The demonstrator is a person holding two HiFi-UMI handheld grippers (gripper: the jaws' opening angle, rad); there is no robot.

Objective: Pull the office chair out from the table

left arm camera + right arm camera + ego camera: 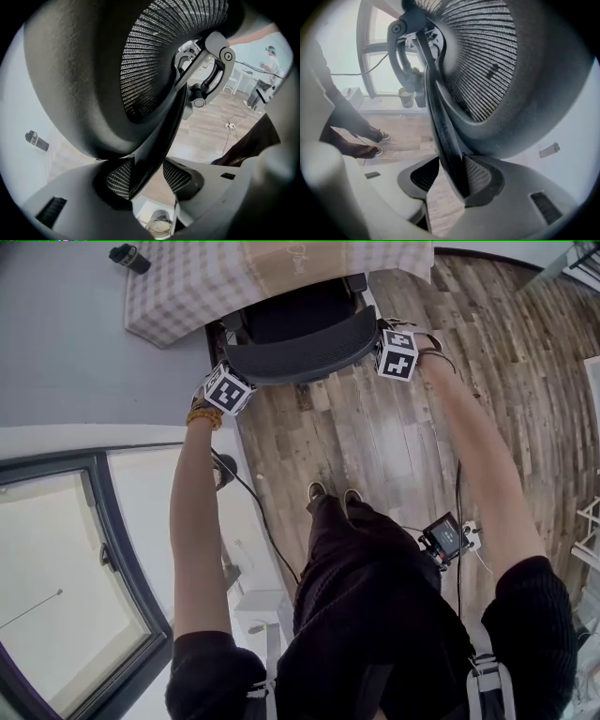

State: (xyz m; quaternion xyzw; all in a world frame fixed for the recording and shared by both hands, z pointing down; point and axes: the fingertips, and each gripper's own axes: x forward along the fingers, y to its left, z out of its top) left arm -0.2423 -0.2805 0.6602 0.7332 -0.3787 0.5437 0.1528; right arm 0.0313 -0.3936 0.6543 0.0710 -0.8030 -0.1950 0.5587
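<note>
The black office chair stands partly under the table (187,287), which has a checked cloth, and its curved mesh backrest (300,352) faces me. My left gripper (234,371) is on the backrest's left end and my right gripper (389,338) on its right end. In the left gripper view the backrest's thin rim (154,140) runs down between the pads, and the left gripper (147,180) is shut on it. The right gripper view shows the same: the right gripper (450,180) is shut on the rim (440,136).
The wooden floor (375,437) lies between the chair and my feet (328,493). A cable (258,512) runs over it. A window frame (112,549) is at the left, a small dark object (129,256) lies on the grey floor, and a cup (406,97) stands by the window.
</note>
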